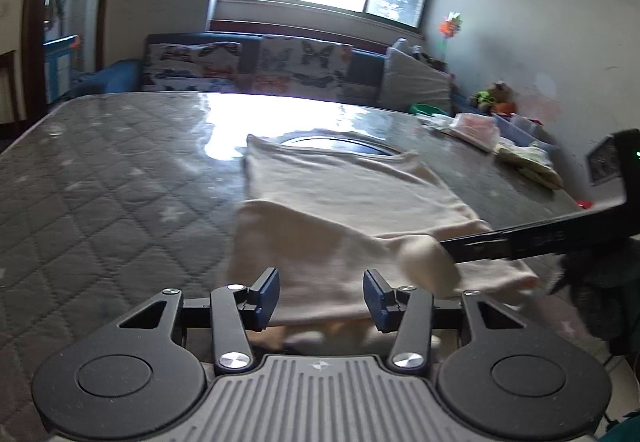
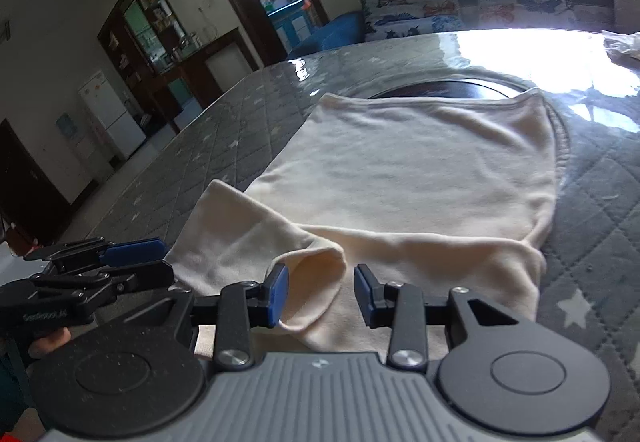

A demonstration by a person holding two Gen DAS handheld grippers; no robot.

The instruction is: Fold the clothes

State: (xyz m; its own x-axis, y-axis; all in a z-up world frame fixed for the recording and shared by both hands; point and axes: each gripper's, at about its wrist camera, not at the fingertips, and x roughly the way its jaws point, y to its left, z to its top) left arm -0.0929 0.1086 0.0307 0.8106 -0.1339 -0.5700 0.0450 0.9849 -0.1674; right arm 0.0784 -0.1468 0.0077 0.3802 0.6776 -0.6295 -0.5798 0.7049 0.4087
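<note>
A cream garment [image 1: 344,197] lies flat on the quilted grey table, also in the right wrist view [image 2: 416,169]. Its near end is folded over, with a sleeve cuff [image 2: 316,266] curled up. My left gripper [image 1: 321,294] is open, its blue pads either side of the garment's near edge. My right gripper [image 2: 321,294] is open just behind the cuff, nothing between its pads. The right gripper reaches in from the right in the left wrist view [image 1: 452,248], with cloth bunched at its tip. The left gripper shows at the left of the right wrist view [image 2: 134,260].
The table [image 1: 104,177] has a glossy cover and a round dark inset [image 1: 336,143] at its middle. Plastic boxes and packets [image 1: 500,133] sit at the far right. A sofa with butterfly cushions [image 1: 248,61] stands behind the table.
</note>
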